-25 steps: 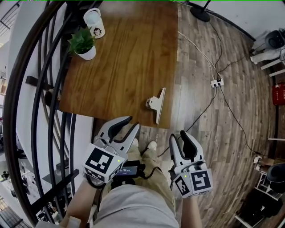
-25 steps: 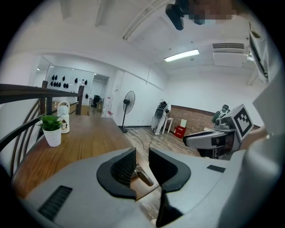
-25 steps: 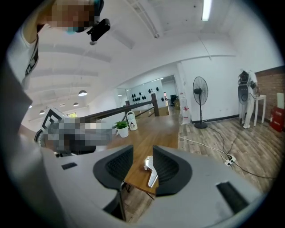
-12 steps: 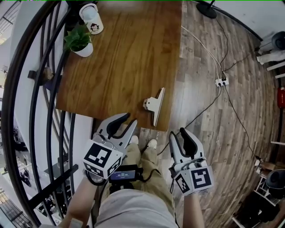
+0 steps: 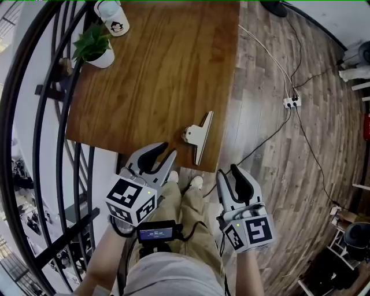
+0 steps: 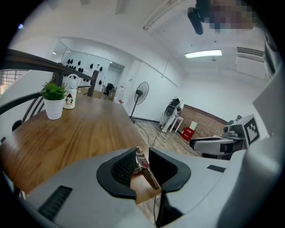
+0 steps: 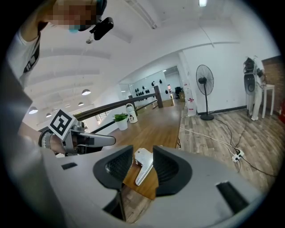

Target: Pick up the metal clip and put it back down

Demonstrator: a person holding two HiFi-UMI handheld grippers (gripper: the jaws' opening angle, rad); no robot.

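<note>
The metal clip (image 5: pixel 198 136) lies flat on the wooden table (image 5: pixel 156 69), at the near right corner and just inside the edge, where either tool can reach it without crossing the tabletop. The left gripper (image 5: pixel 163 156) and the right gripper (image 5: pixel 229 174) are held below and short of the near table edge, in front of the person's legs. Both are aimed up at the corner. Each gripper view shows the clip framed in the gap between that gripper's pads, which suggests the aim is being set before an approach. Both pairs of jaws stand partly open and grip nothing. The clip seen between them rests on the table beyond the fingertips, untouched, so the pick-up has not yet begun. The right gripper faces the clip more squarely and is judged the likelier to take it. The potted plant (image 5: pixel 92 49) and the white penguin mug (image 5: pixel 113 17) stand together at the far left corner, well apart from the working area. Count: one clip, two grippers, one plant, one mug, one table, and one power strip (image 5: pixel 291 102) on the floor.
</note>
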